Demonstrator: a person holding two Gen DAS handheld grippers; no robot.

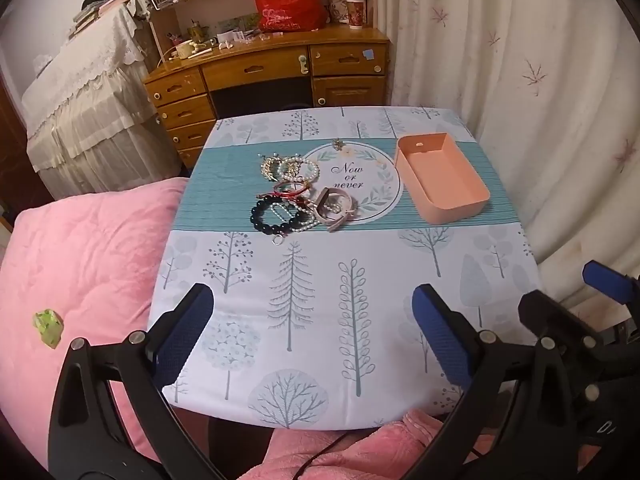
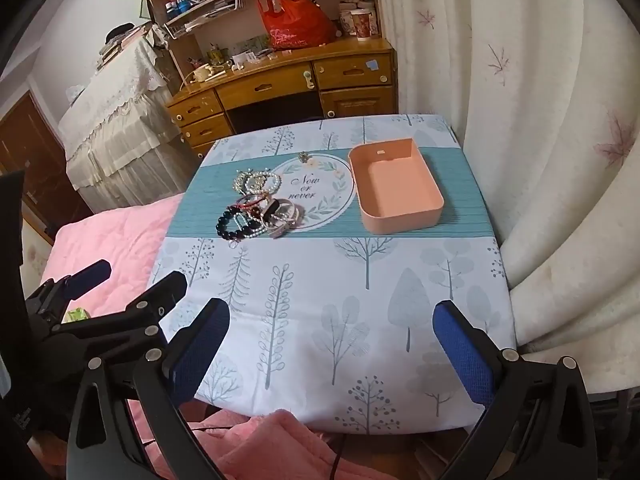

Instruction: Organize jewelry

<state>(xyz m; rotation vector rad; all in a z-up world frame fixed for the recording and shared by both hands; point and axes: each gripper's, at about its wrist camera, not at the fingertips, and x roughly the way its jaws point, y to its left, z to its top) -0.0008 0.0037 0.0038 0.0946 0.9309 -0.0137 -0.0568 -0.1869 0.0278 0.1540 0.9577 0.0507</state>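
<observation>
Nearest, above the front edge of a small table [image 1: 460, 256] under a white cloth printed with grey trees and a teal band: left gripper [image 1: 312, 340], black arms with blue ribbed pads, jaws spread wide, nothing between them. Just beside it, right gripper [image 2: 332, 344], same build, equally wide apart, likewise empty. Below both, pink fleece fabric [image 1: 360, 452] and a thin black cable. To the left, a pink quilt [image 1: 80, 248] with a small green scrap on it. Mid-table on the teal band, a tangled heap of jewelry [image 1: 296, 196]: black bead bracelet [image 1: 266, 216], pearl strands, red cord, pale strap. Right of the heap, apart from it, an empty peach plastic rectangular tray [image 1: 452, 208]. Open cloth between grippers and heap. Beyond, a wooden desk with drawers [image 1: 264, 76], a red bag [image 1: 288, 4], white curtains [image 1: 520, 60] on the right.
</observation>
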